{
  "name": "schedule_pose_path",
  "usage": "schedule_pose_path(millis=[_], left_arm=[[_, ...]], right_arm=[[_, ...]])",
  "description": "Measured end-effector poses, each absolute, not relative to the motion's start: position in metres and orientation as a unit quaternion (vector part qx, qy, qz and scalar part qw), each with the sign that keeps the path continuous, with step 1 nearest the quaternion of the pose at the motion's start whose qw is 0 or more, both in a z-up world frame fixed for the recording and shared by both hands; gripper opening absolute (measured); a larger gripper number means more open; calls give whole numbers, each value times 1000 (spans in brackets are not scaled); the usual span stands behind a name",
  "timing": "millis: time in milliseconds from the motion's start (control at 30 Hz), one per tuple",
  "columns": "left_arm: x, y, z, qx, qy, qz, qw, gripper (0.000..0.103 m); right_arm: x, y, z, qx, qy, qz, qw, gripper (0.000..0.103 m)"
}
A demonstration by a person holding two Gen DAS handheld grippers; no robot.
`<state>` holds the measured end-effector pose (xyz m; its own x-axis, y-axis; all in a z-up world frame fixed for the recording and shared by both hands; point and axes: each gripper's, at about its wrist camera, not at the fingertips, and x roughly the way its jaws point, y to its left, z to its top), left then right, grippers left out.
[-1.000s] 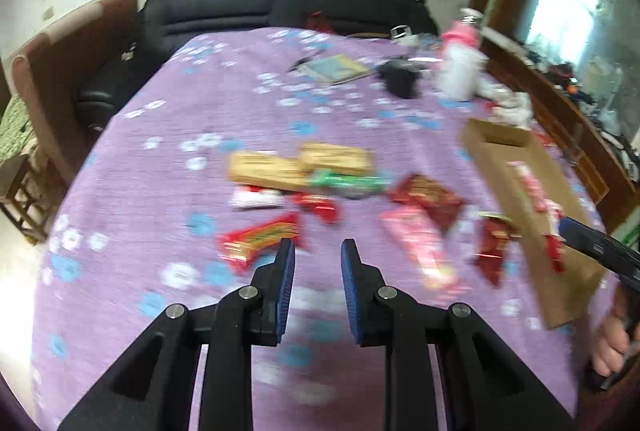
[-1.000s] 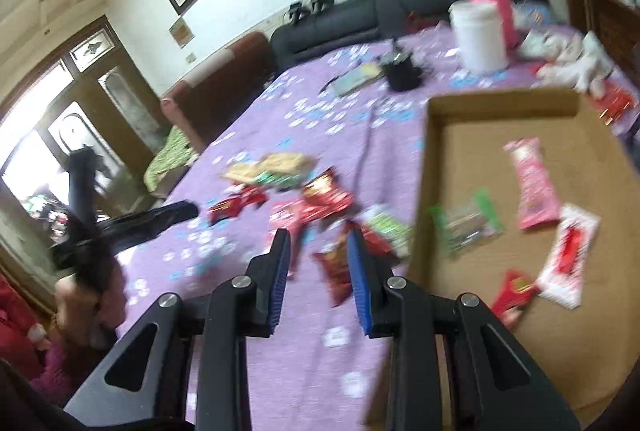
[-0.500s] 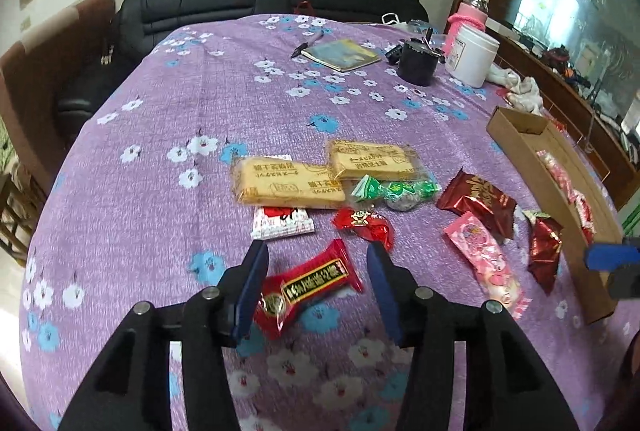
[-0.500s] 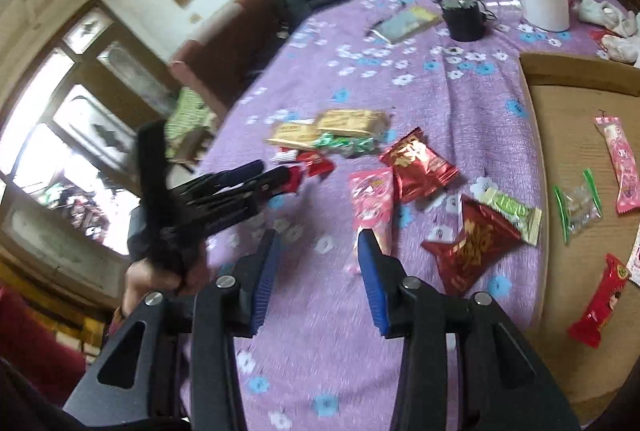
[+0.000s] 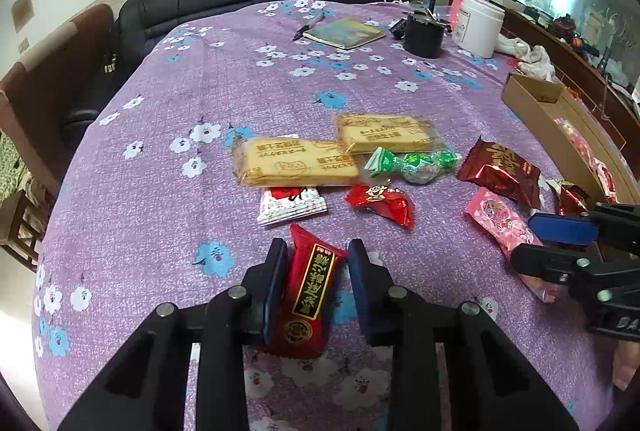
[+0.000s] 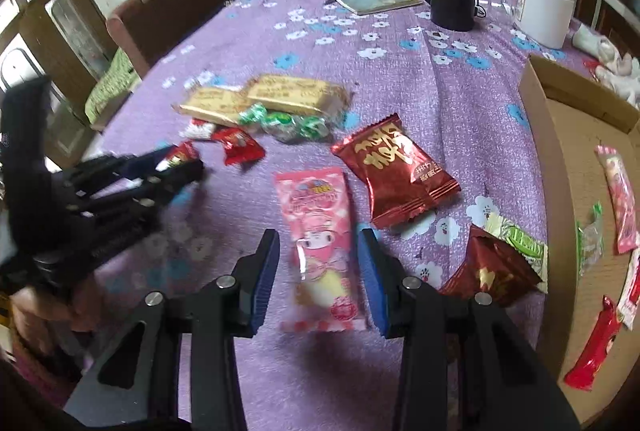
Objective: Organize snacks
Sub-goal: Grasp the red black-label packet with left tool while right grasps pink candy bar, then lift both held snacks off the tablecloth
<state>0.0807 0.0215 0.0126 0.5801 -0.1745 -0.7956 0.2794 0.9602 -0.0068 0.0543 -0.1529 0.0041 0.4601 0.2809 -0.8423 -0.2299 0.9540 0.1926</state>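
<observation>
Left tongs [image 5: 318, 255]: jaws closing, with the red snack bar [image 5: 308, 291] between them. Its long axis runs almost along the fingers, tilted slightly so the far end leans right. The left pad touches or nearly touches the wrapper edge; a gap shows at the right pad, so not yet clamped. The packet lies flat on the bench [image 5: 168, 135], under its purple flowered cloth.

Right tongs [image 6: 318, 259]: jaws apart, straddling the pink packet [image 6: 320, 235]. Its long axis also runs along the fingers, near end between the pads, far end reaching toward the dark red pouch [image 6: 396, 171]. Clear gaps on both sides; nothing gripped. This view is blurred low down, so whether the pads touch the cloth I cannot tell.

Each hand has its own target, directly ahead and already between its pads. Judgement: both need only close across the short width, no turn of the wrist.

Cardboard box [image 6: 560, 167] sits at the right edge of the bench, nearest the right hand, and already holds several snacks. Likely the drop point, so the left hand has the longer carry across the loose pile.

Loose between them: two biscuit packs [image 5: 296, 163], green candies [image 5: 408, 163], small red packet [image 5: 380, 201].
</observation>
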Motion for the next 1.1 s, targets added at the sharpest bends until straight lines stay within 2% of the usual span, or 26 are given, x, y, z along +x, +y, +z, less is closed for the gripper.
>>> schedule_pose_path(millis=[133, 233, 267, 300, 333, 367, 400, 467, 1100], left_arm=[[80, 21, 12, 74, 448, -119, 883, 33], [76, 21, 12, 86, 447, -121, 882, 41], [74, 21, 12, 91, 446, -122, 882, 42], [70, 22, 11, 96, 444, -122, 882, 42], [68, 23, 11, 96, 443, -126, 882, 41], [66, 25, 11, 91, 444, -129, 882, 35], [66, 28, 11, 83, 445, -133, 882, 21], [67, 30, 11, 76, 444, -127, 884, 18], [69, 16, 30, 14, 383, -80, 920, 17]], right_arm=[[54, -145, 1, -5, 490, 150, 859, 43], [52, -143, 0, -16, 482, 151, 863, 42], [51, -144, 1, -17, 481, 151, 864, 32], [51, -144, 1, -19, 480, 149, 864, 31], [50, -146, 1, -17, 479, 150, 865, 30], [50, -146, 1, -14, 480, 151, 864, 29], [50, -148, 1, -8, 481, 152, 863, 29], [50, -151, 1, 5, 482, 153, 863, 28], [44, -160, 14, 37, 444, 149, 883, 28]])
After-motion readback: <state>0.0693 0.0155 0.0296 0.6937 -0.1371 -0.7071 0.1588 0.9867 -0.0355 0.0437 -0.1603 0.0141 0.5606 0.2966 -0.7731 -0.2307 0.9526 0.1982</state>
